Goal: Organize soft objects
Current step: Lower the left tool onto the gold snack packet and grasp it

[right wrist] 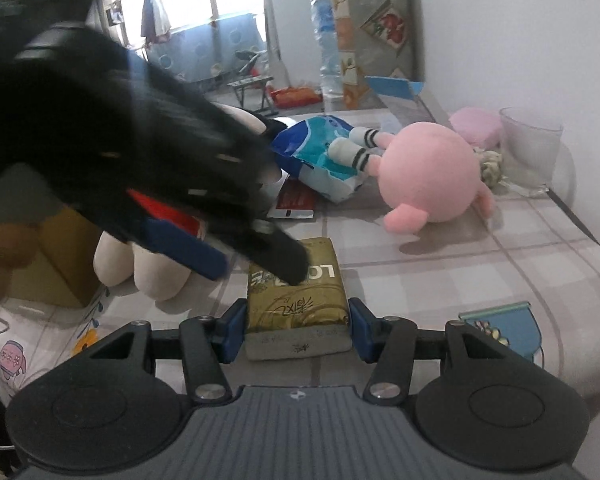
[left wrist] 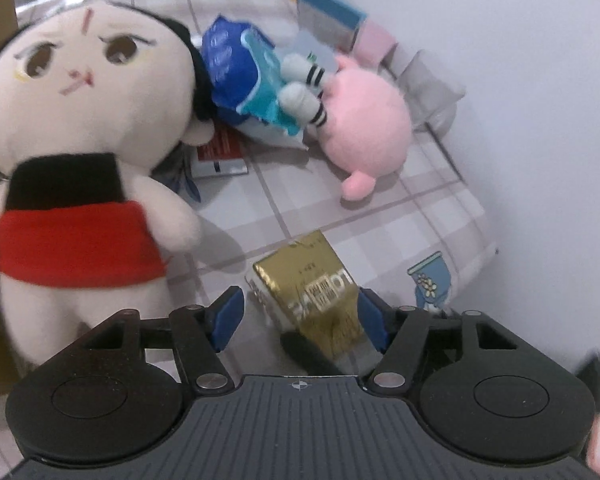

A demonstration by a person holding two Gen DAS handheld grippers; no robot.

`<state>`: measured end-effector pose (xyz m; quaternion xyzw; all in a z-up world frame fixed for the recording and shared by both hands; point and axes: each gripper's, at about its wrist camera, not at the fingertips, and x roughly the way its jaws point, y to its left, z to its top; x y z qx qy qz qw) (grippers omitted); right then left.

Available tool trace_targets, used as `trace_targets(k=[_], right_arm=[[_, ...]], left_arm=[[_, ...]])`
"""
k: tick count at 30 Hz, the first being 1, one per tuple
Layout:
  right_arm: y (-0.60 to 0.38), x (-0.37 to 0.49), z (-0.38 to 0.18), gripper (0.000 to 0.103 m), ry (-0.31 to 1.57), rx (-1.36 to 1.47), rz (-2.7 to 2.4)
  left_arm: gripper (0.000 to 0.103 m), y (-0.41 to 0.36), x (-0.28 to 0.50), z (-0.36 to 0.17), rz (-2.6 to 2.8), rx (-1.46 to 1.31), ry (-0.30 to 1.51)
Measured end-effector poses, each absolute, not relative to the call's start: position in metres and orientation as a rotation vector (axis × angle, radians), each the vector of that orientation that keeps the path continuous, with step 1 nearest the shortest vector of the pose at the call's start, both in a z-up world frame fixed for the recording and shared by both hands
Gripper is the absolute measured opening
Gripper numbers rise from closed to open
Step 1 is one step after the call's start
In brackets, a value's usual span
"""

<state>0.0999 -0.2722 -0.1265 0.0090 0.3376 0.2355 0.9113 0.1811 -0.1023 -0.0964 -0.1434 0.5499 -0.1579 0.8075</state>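
My right gripper (right wrist: 298, 330) is clamped on the near end of the gold foil-wrapped tissue pack (right wrist: 296, 300) lying on the checked-cloth bench (right wrist: 440, 280). My left gripper (left wrist: 300, 318) straddles its far end, with only one pad against it, so no real grip there. Just beside it stands the cream plush doll in a red top (left wrist: 76, 184), and the round pink plush (right wrist: 428, 176) lies further back.

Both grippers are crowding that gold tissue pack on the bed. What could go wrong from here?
1. The right gripper clamps the gold foil-wrapped tissue pack while the left gripper straddles its far end, so the fingers may collide or tug against each other.
2. The cream plush doll in a red top stands right beside the left gripper; a sideways move could topple it.
3. The soft pack may crumple.
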Motion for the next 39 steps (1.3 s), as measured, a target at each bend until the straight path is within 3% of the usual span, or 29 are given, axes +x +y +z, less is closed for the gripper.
trace_targets(k=[17,23,39], right_arm=[[-0.27,0.084,-0.124,0.058,0.67,0.144,0.407],[-0.265,0.08,-0.125,0.058,0.67,0.154,0.408],[-0.276,0.071,-0.123,0.059,0.63,0.114,0.425]], left_arm=[[0.067,-0.105,0.194,-0.111,-0.232,-0.416,1.253],[0.078,-0.105,0.194,-0.111,-0.228,-0.414,1.254],[0.067,-0.117,0.194,-0.11,-0.208,-0.307,1.246]])
